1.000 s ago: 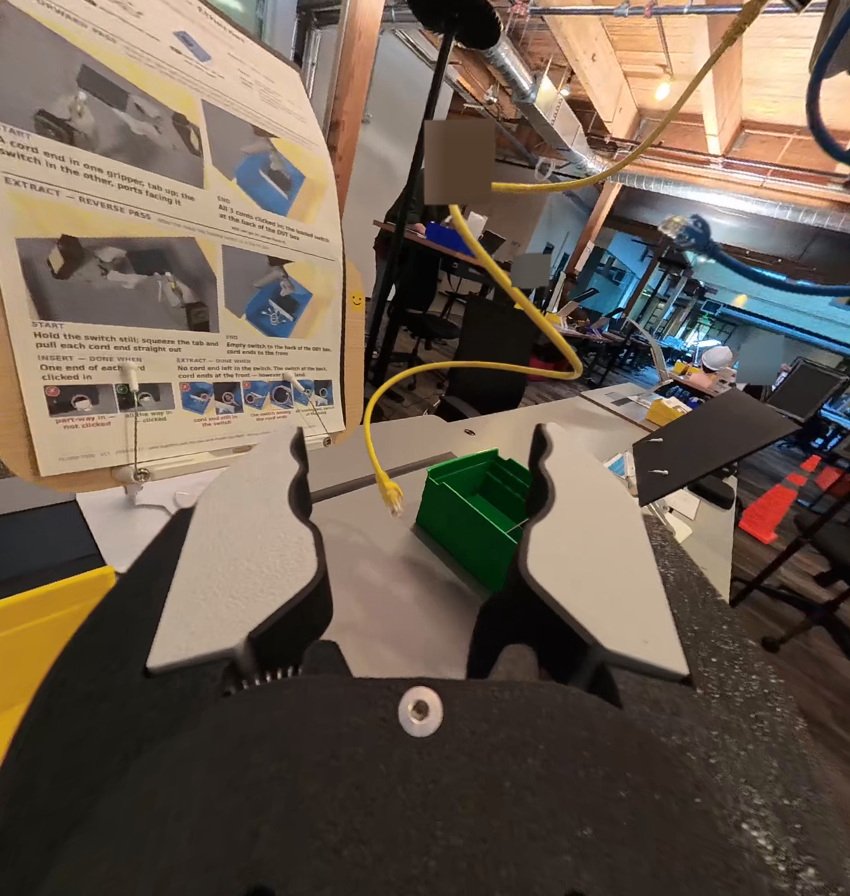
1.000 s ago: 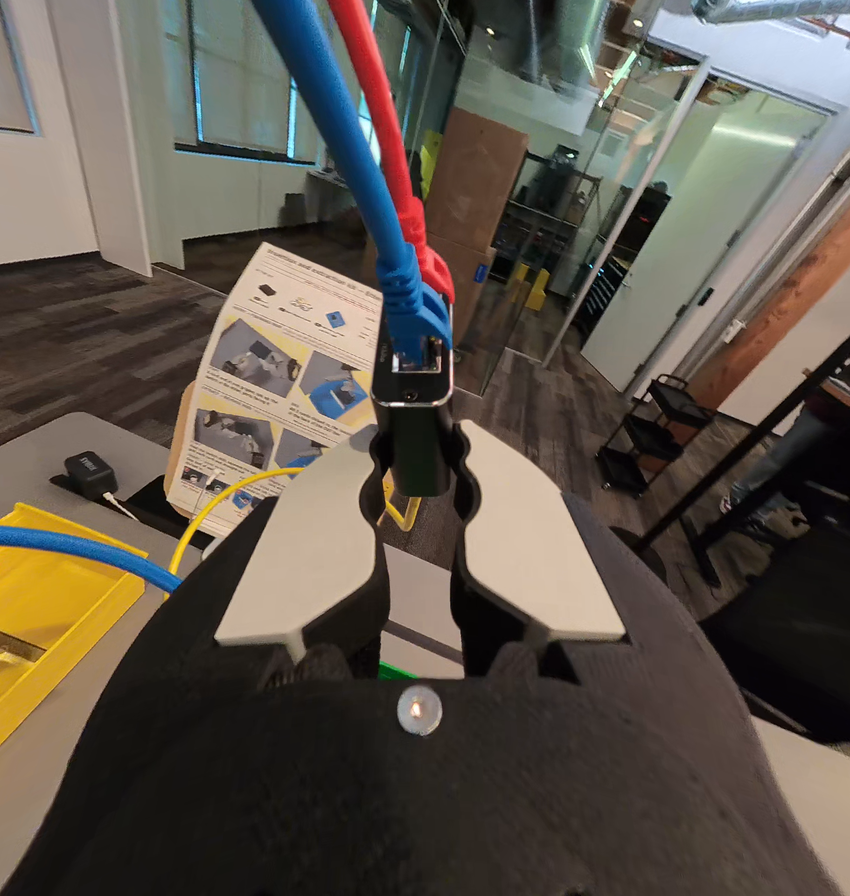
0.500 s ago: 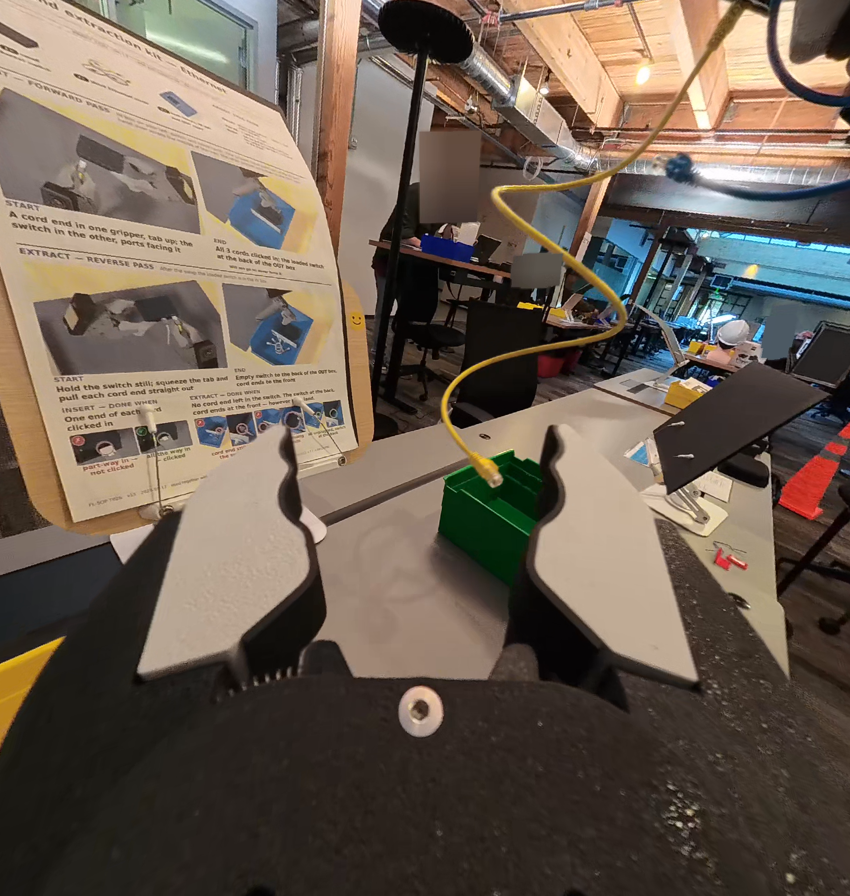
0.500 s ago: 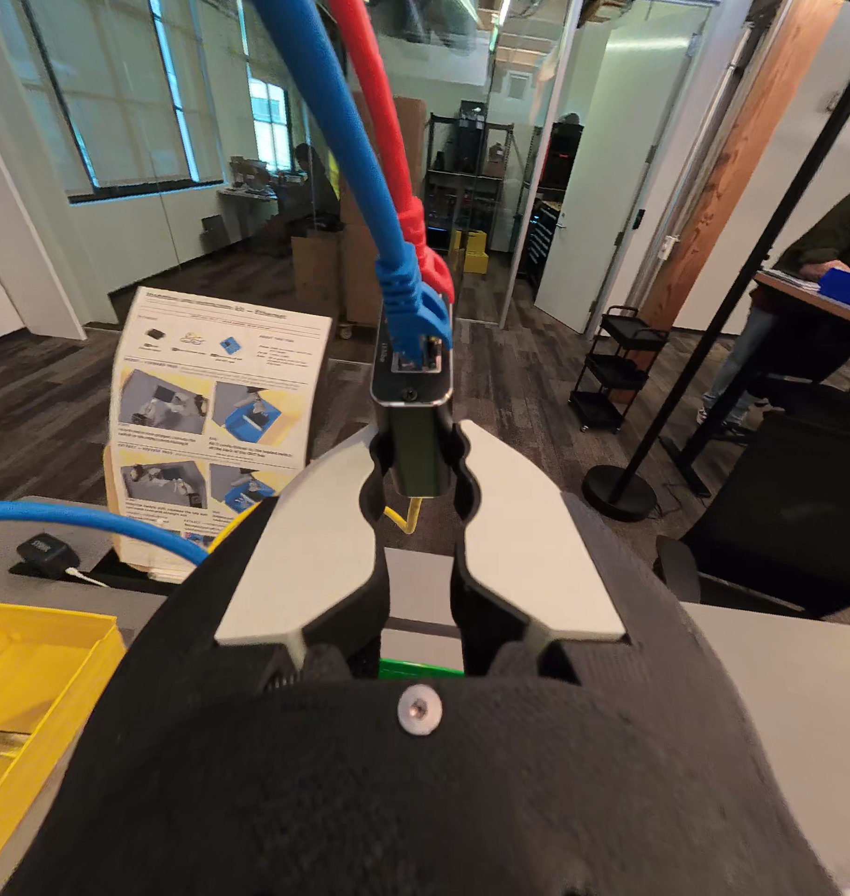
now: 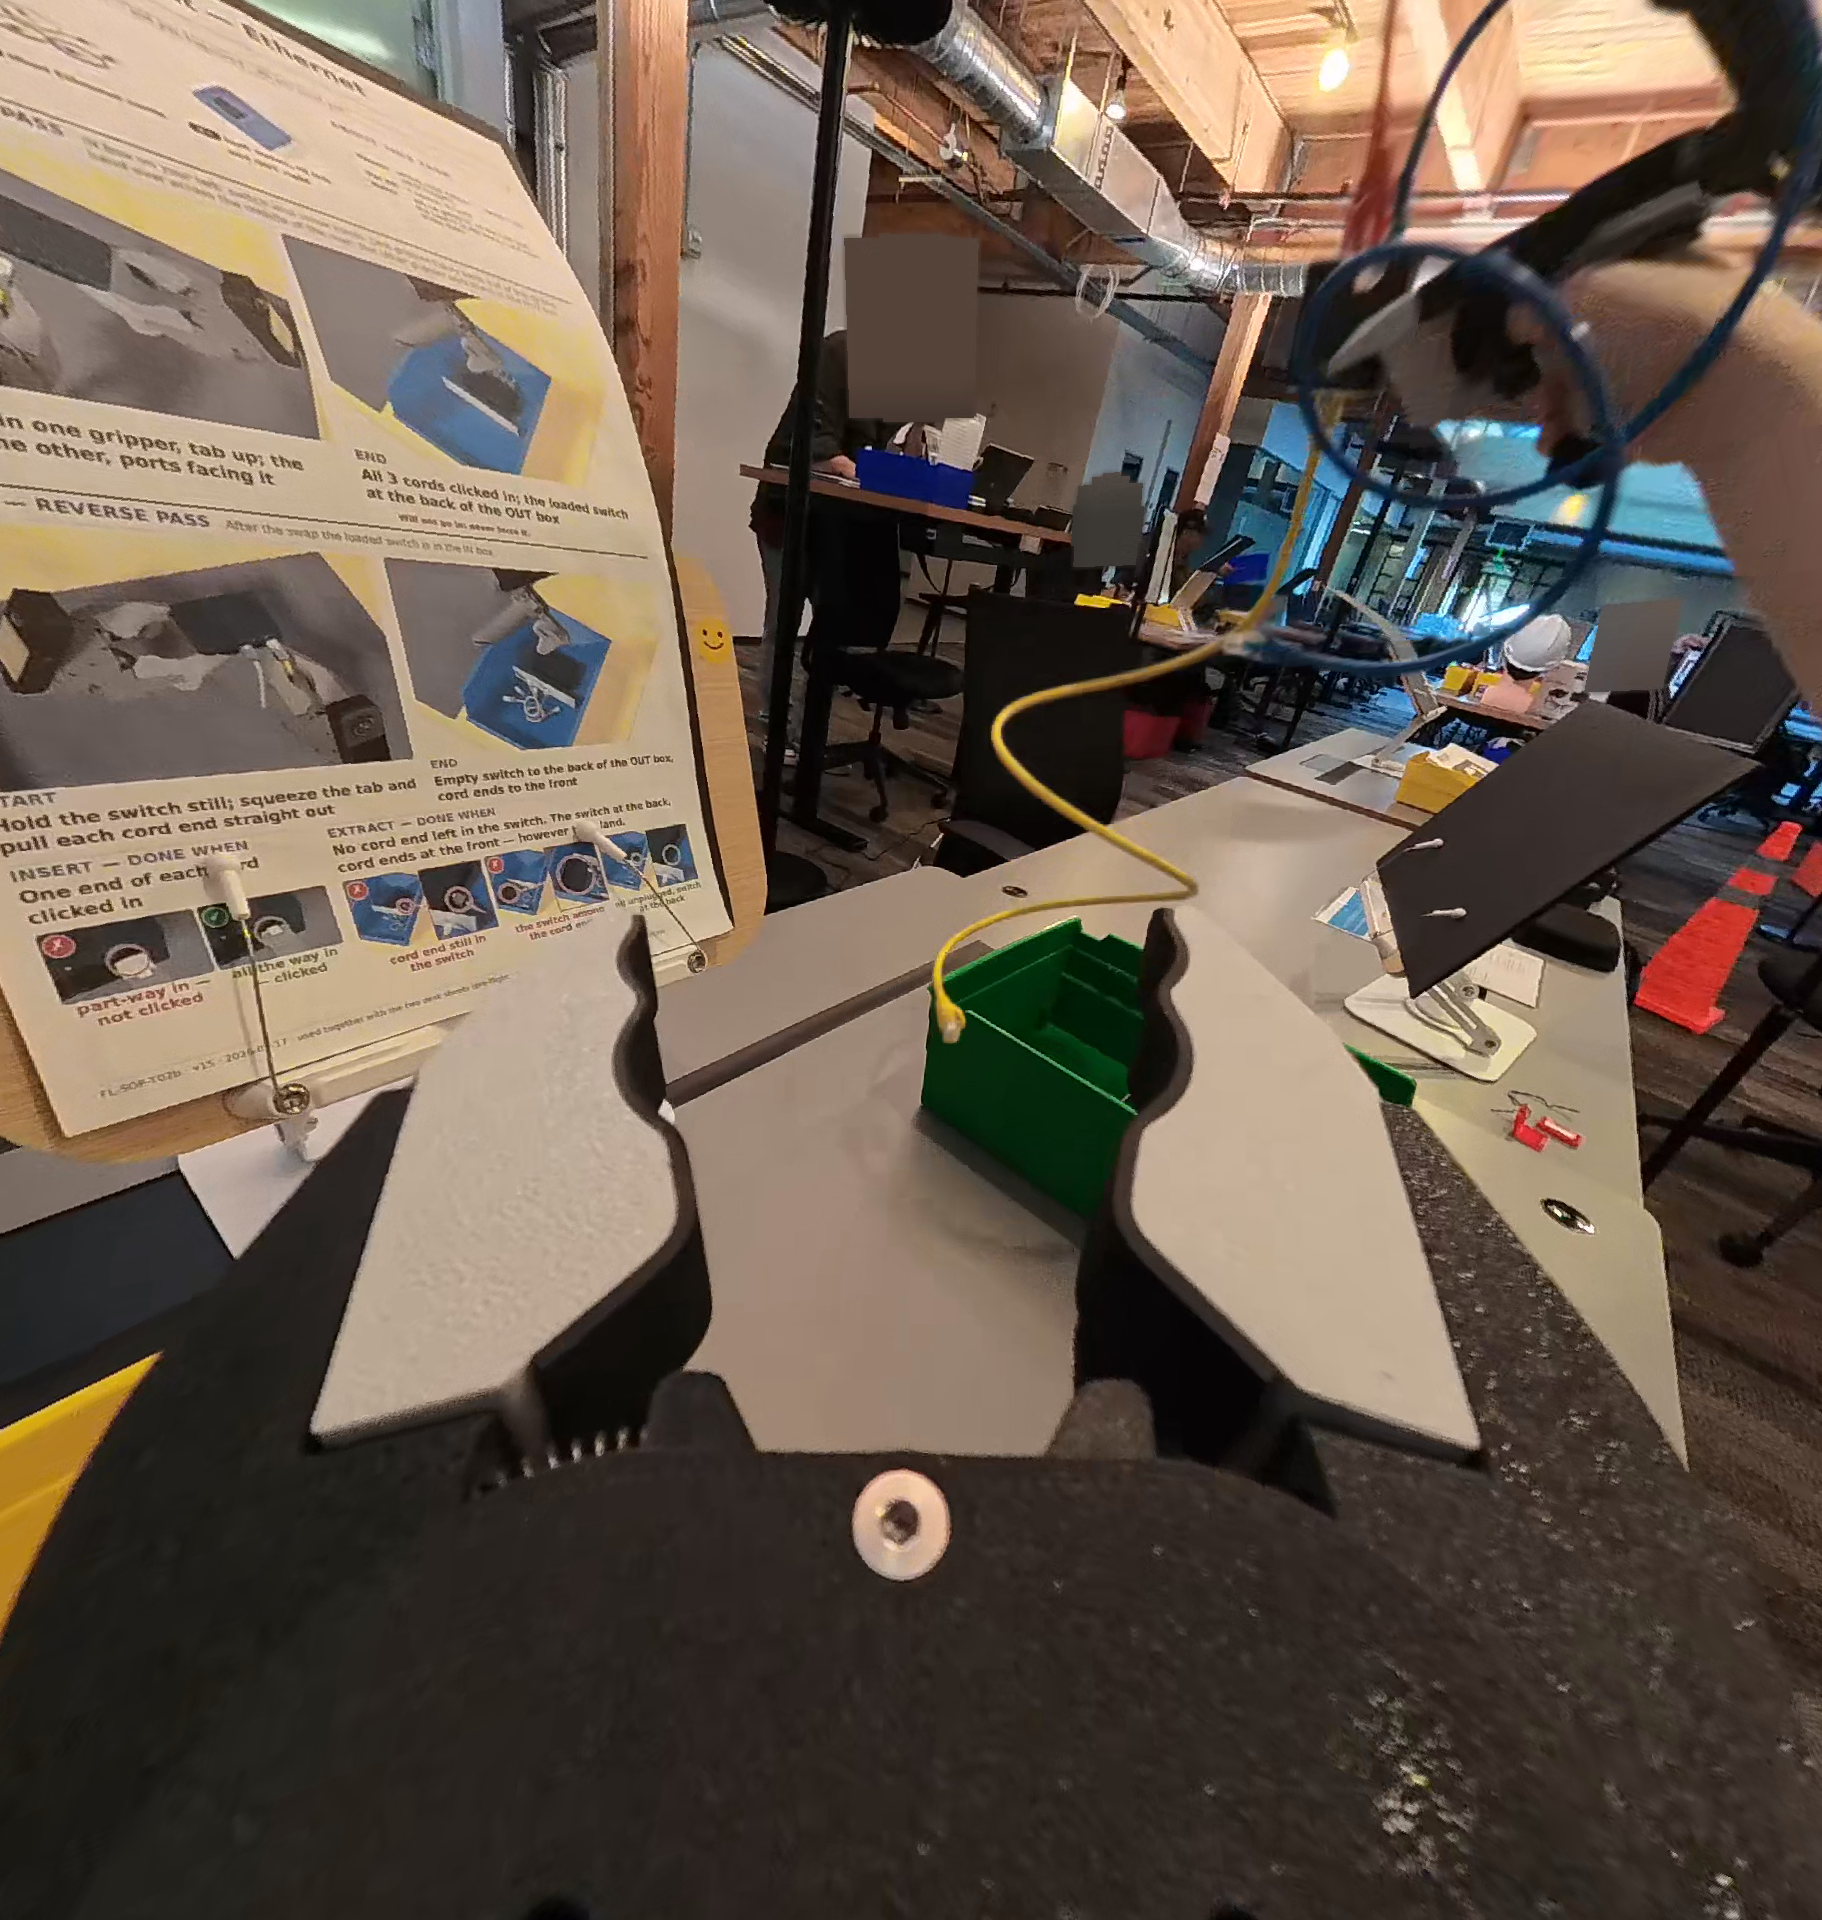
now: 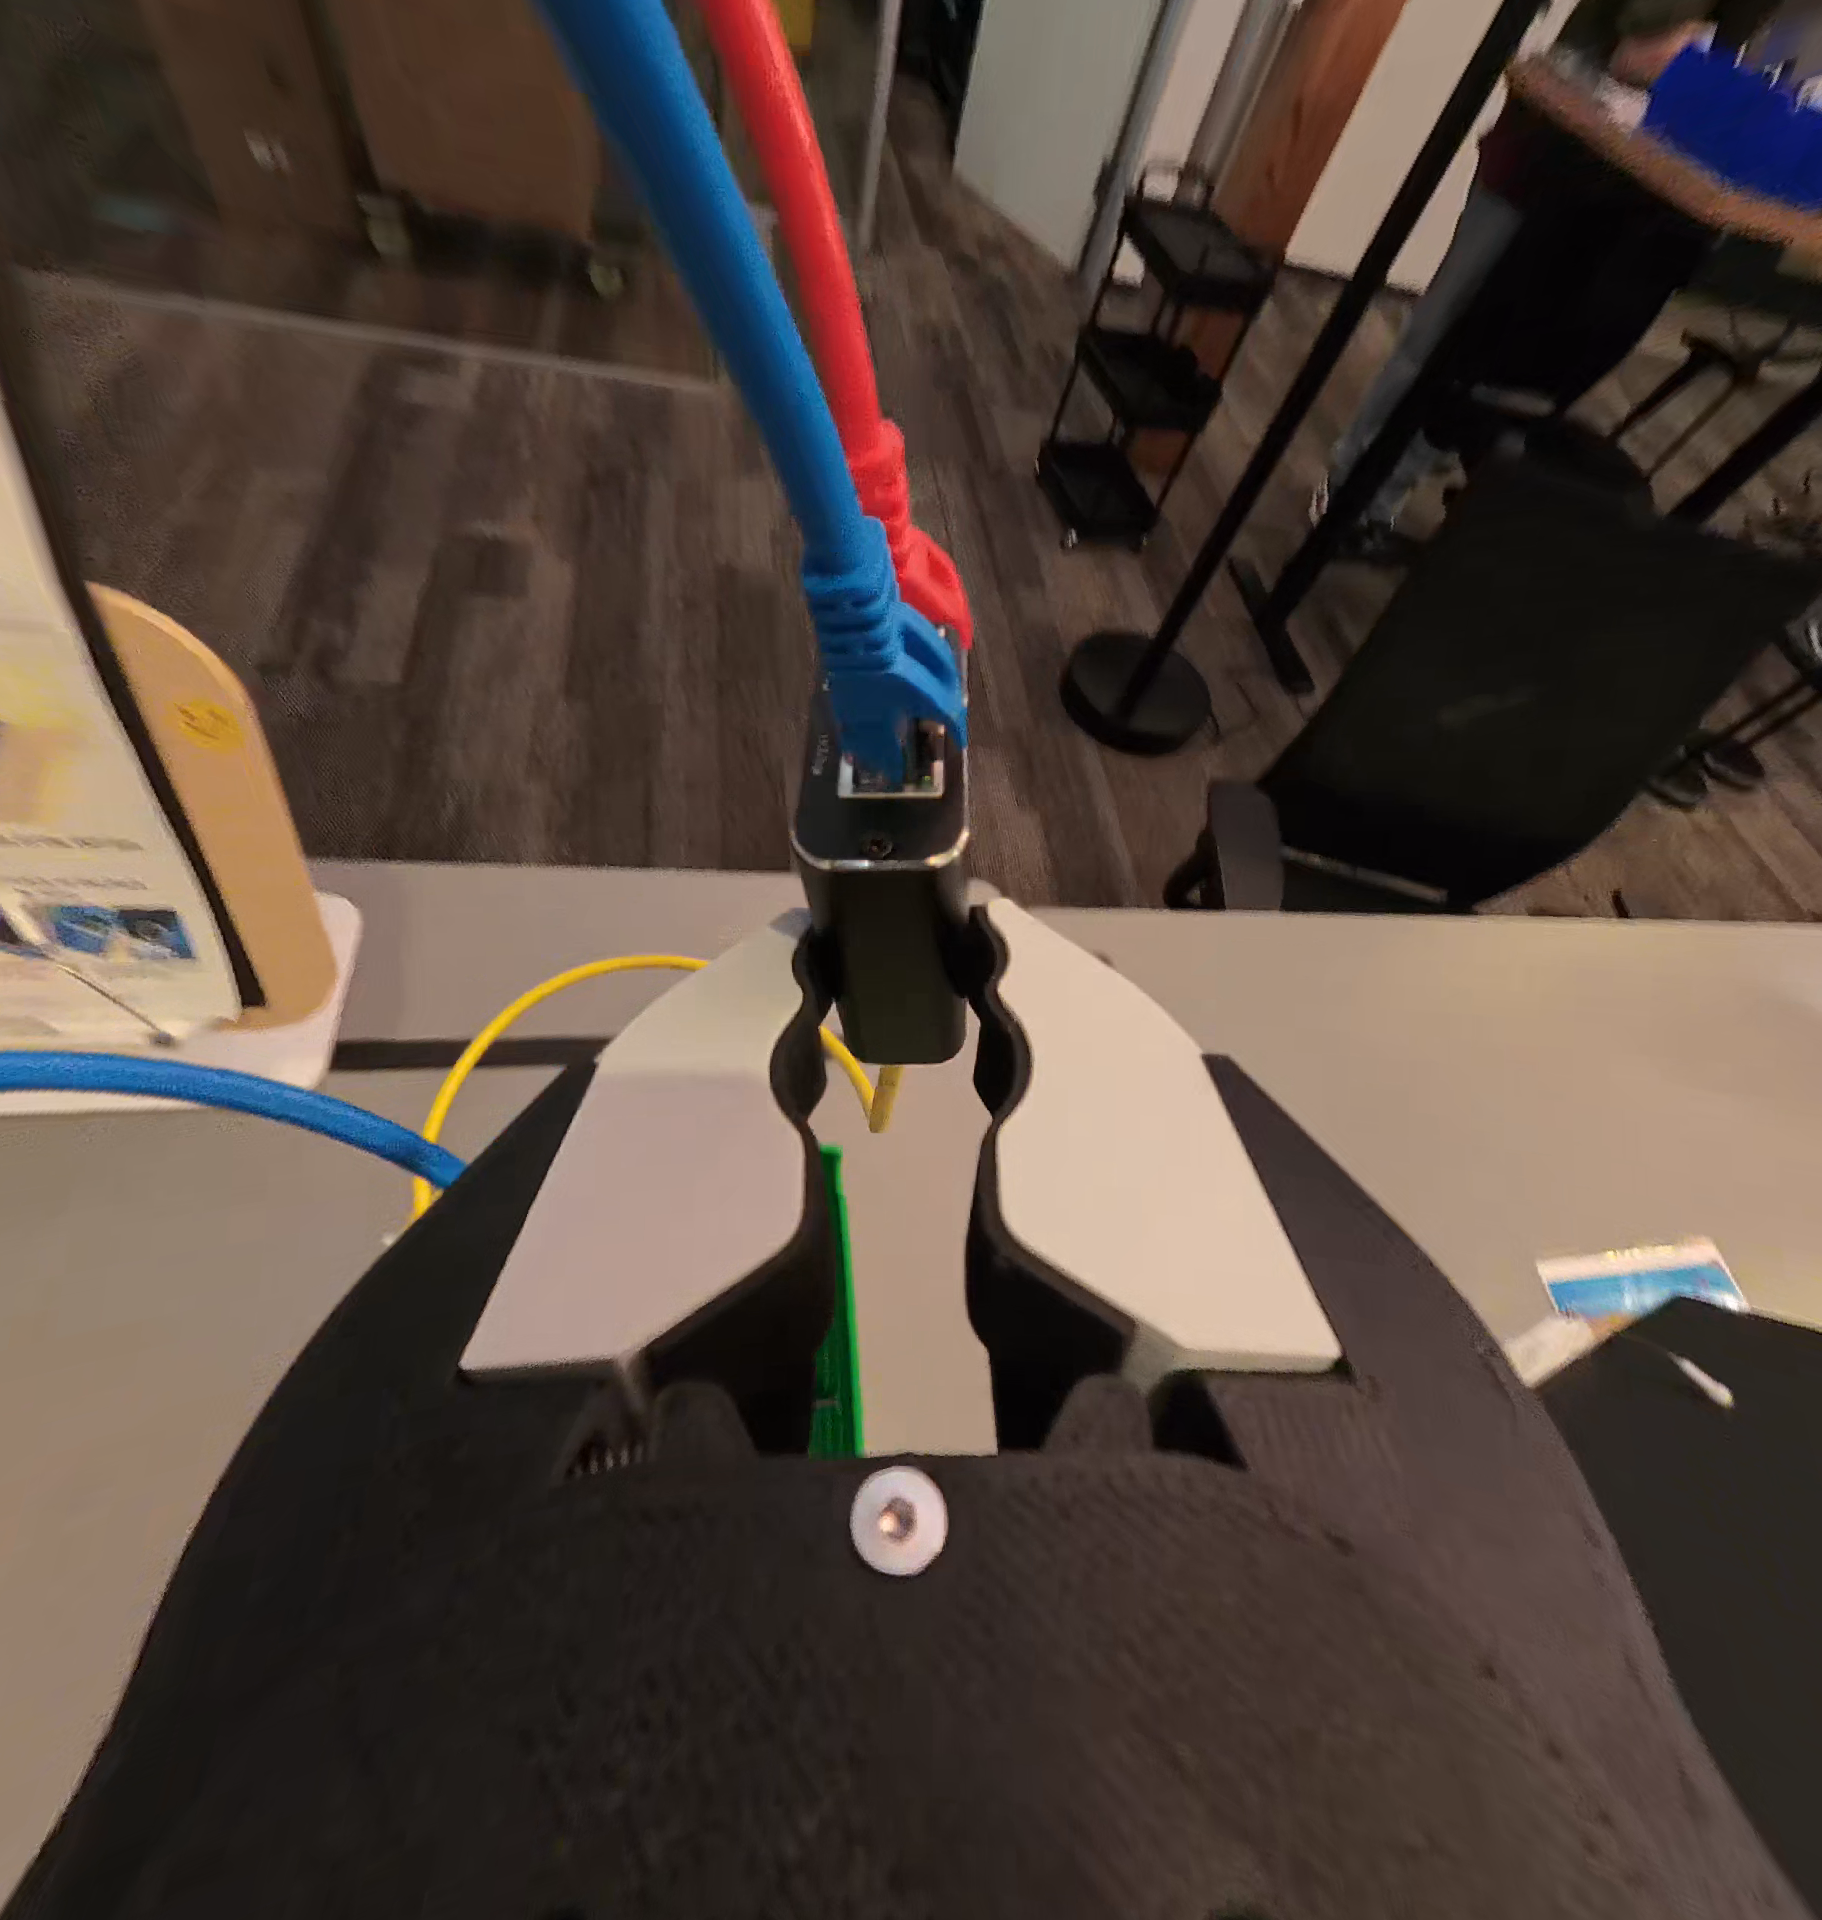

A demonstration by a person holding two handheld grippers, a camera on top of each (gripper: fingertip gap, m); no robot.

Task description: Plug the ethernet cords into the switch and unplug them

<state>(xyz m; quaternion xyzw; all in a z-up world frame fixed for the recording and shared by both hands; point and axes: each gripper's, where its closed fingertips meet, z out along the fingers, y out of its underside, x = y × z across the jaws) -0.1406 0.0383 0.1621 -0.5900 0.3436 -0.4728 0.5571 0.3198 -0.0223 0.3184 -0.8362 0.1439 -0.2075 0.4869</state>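
Fingers [image 6: 1000, 997] of the right gripper [image 6: 891, 987] are pinched on the rigid black switch [image 6: 886, 883]; left fingers [image 5: 637, 997] are spread; the light, springy yellow cord [image 5: 1083, 810] is best gripped behind its plug.

Glossy black switch [image 6: 879, 873]; matt green plastic bin [image 5: 1032, 1081]; smooth grey table [image 5: 865, 1247].

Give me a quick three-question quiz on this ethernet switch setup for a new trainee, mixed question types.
1. True or false: the left tongs grip the yellow cord.
2. Which cord colours enter the top of the switch?
A. blue and red
B. green and white
3. Fill in: the yellow plug hangs by the ____ bin.

Key: 1 false, they are open and empty. 2 A. 3 green.
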